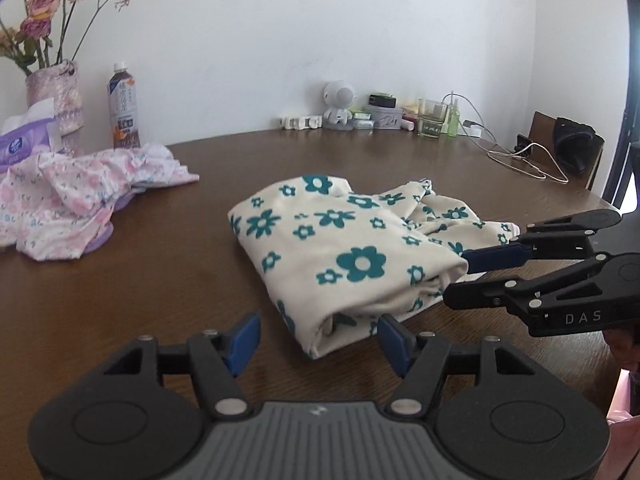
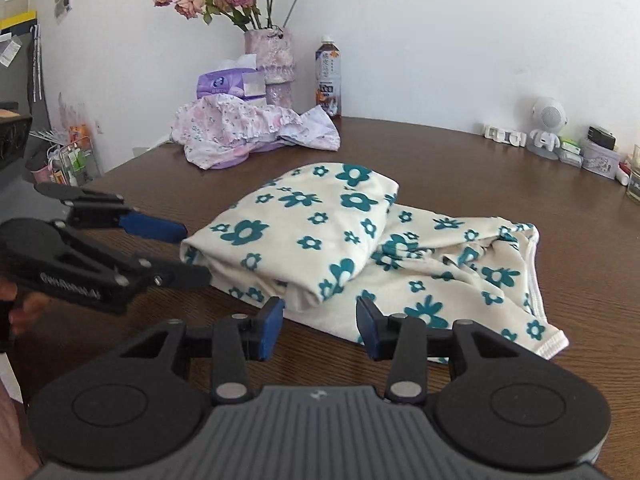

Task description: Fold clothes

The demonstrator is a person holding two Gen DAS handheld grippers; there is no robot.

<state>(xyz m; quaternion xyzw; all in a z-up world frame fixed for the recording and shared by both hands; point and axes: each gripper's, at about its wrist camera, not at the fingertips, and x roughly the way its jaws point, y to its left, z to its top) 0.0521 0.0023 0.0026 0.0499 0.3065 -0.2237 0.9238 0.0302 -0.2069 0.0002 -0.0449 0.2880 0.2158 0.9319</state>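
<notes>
Here's the cream garment with teal flowers (image 1: 340, 240), lying partly folded in the middle of the brown wooden table (image 1: 160, 280), one thick rolled layer stacked on a flatter, wrinkled layer that spreads out toward my right side. My left gripper (image 1: 316, 338) sits low at the near corner of the fold, fingers spread wide with nothing between them, the right blue pad just beside the rolled cloth edge and the left pad over bare wood. My right gripper (image 2: 320, 326) is parted too, holding nothing, its blue pads (image 2: 270, 328) hovering at the near hem of the lower layer, right where the thick fold overlaps it. In the left wrist view the right gripper reaches in from the side, its upper blue finger against the end of the roll. In the right wrist view the white-stitched hem (image 2: 534, 280) runs along the far right edge of the cloth, with open tabletop beyond it. There's plenty of bare wood in front of the garment and around its left flank. Well apart, toward the back, a crumpled pink floral garment (image 1: 80, 204) lies heaped near a tissue pack (image 1: 28, 140), a vase of dried roses (image 1: 60, 100) and a bottle (image 1: 123, 108). Small clutter lines the wall.
</notes>
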